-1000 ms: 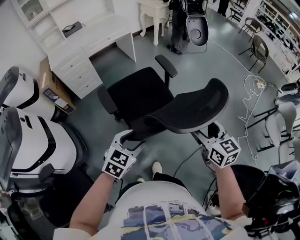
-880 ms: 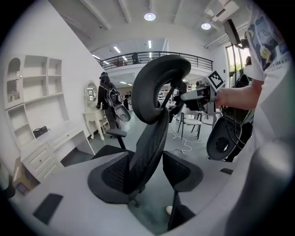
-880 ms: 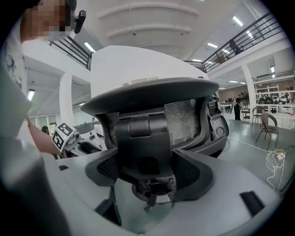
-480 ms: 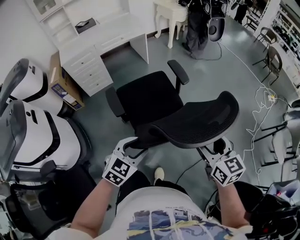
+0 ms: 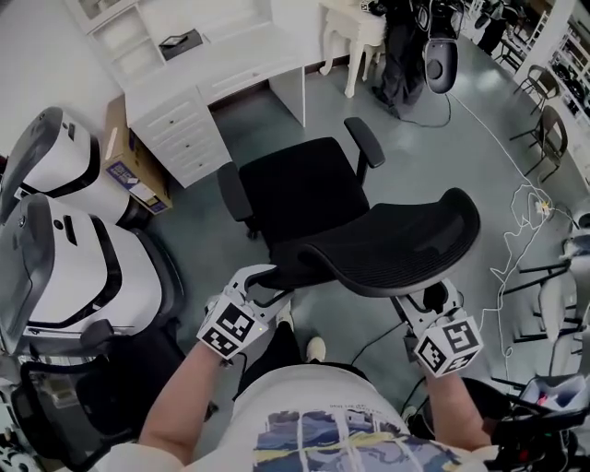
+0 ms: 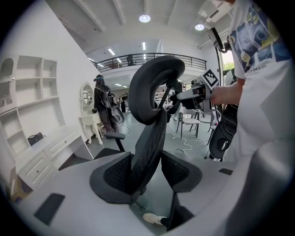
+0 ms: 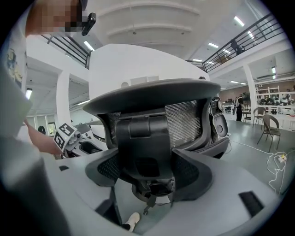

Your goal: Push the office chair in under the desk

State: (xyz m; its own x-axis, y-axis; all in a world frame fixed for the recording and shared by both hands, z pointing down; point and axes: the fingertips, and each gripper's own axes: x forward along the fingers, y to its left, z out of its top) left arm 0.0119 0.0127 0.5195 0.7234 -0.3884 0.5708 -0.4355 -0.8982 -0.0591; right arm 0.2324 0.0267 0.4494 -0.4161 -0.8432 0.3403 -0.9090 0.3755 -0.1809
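The black office chair, seat (image 5: 304, 189), stands on the grey floor facing the white desk (image 5: 217, 69), with a gap between them. Its mesh backrest (image 5: 396, 244) is nearest me. My left gripper (image 5: 263, 281) grips the backrest's left edge. In the left gripper view that edge (image 6: 150, 138) runs between the pads (image 6: 115, 177); the jaws have just been closing on it. My right gripper (image 5: 431, 300) clasps the backrest's right side. In the right gripper view the backrest's black rear frame (image 7: 145, 147) fills the space between the pads (image 7: 191, 173).
Two white rounded machines (image 5: 69, 267) crowd the left side, and a cardboard box (image 5: 129, 171) sits beside the desk drawers (image 5: 180, 138). A white cable (image 5: 516, 230) trails across the floor at the right. Folding chairs (image 5: 553, 124) stand further right. A small white table (image 5: 355, 28) is beyond the desk.
The left jaws have narrowed onto the backrest's edge. Both grippers sit lower in the picture and, with the chair, have shifted right; the desk shows more fully at the top.
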